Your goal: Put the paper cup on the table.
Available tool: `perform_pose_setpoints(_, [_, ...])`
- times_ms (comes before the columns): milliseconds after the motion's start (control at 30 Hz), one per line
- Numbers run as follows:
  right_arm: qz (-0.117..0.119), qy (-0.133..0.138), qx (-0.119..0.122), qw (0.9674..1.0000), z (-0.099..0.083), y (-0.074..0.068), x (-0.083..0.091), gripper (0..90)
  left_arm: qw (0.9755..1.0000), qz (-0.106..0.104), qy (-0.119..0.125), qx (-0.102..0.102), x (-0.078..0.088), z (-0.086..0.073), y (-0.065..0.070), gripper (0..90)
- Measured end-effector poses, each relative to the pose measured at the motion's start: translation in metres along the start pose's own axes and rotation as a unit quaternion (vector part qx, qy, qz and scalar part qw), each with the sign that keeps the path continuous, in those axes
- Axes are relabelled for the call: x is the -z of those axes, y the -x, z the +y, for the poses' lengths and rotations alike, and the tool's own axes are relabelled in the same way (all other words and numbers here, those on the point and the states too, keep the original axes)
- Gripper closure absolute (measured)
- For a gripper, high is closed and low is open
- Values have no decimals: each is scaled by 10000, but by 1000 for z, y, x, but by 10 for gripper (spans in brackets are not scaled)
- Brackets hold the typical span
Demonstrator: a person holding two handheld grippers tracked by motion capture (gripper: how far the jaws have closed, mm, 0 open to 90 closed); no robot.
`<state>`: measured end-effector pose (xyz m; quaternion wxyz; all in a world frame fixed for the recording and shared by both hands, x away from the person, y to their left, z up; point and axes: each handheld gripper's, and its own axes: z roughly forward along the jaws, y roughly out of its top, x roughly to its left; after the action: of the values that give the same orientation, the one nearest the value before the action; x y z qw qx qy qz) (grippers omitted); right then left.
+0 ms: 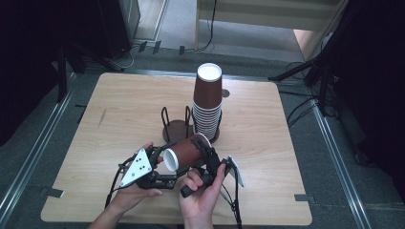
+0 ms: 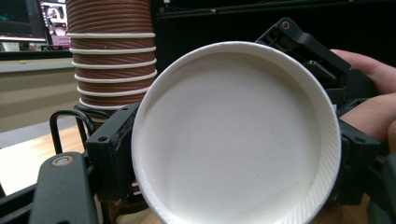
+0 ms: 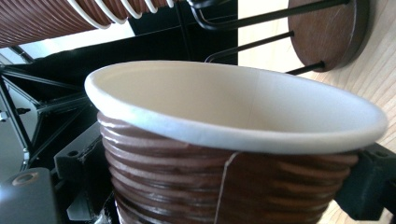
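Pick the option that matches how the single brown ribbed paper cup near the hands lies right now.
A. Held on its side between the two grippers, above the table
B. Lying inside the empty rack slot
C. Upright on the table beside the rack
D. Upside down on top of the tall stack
A: the paper cup lies on its side, its white rim toward the left gripper, with the right gripper clamped around its ribbed wall.

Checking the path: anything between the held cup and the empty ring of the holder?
Nothing visible. The cup lies sideways in the right tool, just in front of the holder's empty base. The stack of cups stands in the other ring, to the right.
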<state>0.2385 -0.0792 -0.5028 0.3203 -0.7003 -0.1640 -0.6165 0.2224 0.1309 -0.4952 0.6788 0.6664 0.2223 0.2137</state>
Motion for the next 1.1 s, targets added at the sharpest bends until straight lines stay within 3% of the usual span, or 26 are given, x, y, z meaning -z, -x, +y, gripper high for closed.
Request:
perform_pose_setpoints(267, [63, -14, 5, 10000, 0, 0, 0, 101, 9999, 3, -99, 33, 2, 2, 0, 120])
perform_pose_setpoints(567, [175, -65, 66, 9998, 1, 0, 0, 101, 9999, 3, -118, 7, 3, 3, -1, 131])
perform_pose_setpoints(1100, [333, 174, 222, 9990, 12, -4, 6, 102, 9998, -128, -130, 44, 6, 4, -1, 103])
